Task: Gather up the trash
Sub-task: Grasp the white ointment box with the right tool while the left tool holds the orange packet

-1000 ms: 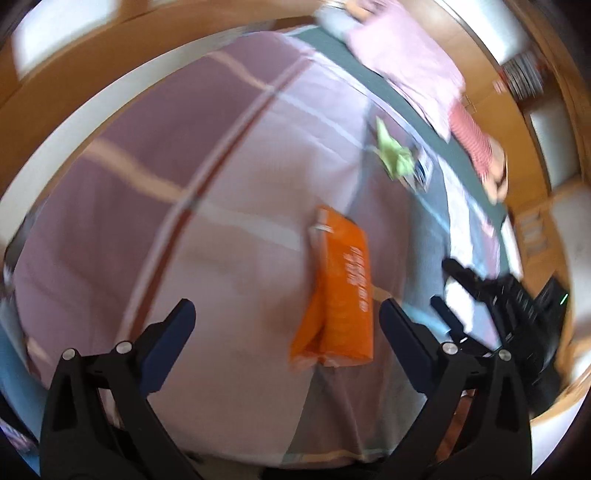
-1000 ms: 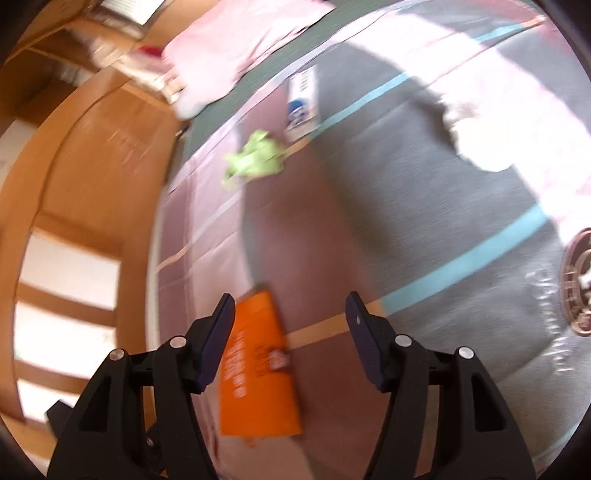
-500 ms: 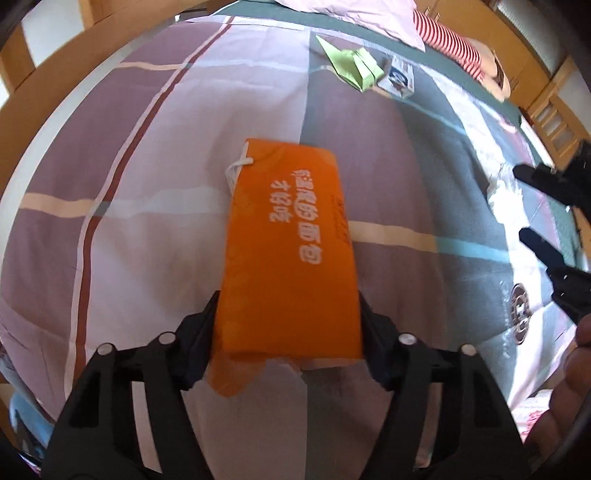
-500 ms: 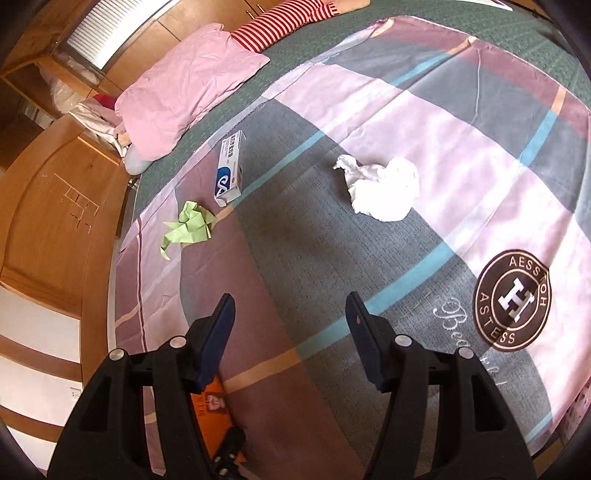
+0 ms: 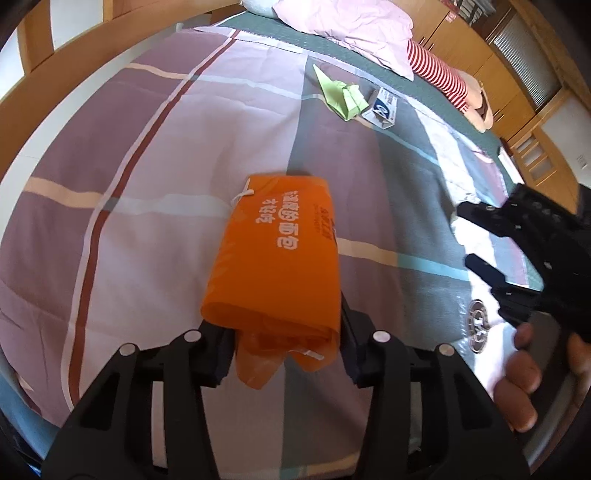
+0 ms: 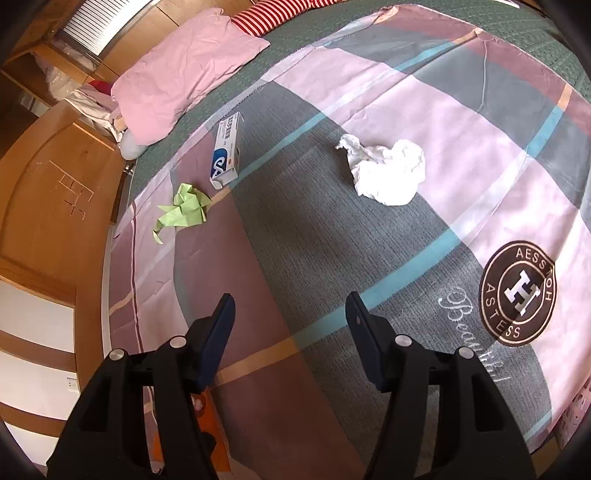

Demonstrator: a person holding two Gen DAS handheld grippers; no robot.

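An orange plastic bag (image 5: 280,258) with white print lies on the checked bedspread, its near end between the fingers of my left gripper (image 5: 282,350), which close on its crumpled end. My right gripper (image 6: 290,328) is open and empty above the bedspread; it also shows at the right of the left wrist view (image 5: 476,240). A crumpled white tissue (image 6: 384,171), a blue and white box (image 6: 226,151) and crumpled green paper (image 6: 183,210) lie on the bed ahead of it. The green paper (image 5: 341,94) and the box (image 5: 382,109) also show in the left wrist view.
A pink pillow (image 6: 184,70) and a red-striped cushion (image 6: 273,13) lie at the bed's head. A wooden bed frame (image 6: 48,206) runs along the left edge. A round brown logo (image 6: 519,293) is printed on the bedspread at the right.
My left gripper moved up to the orange bag and its fingers narrowed onto the bag's near end. My right gripper swung away from the bag toward the tissue and stays open.
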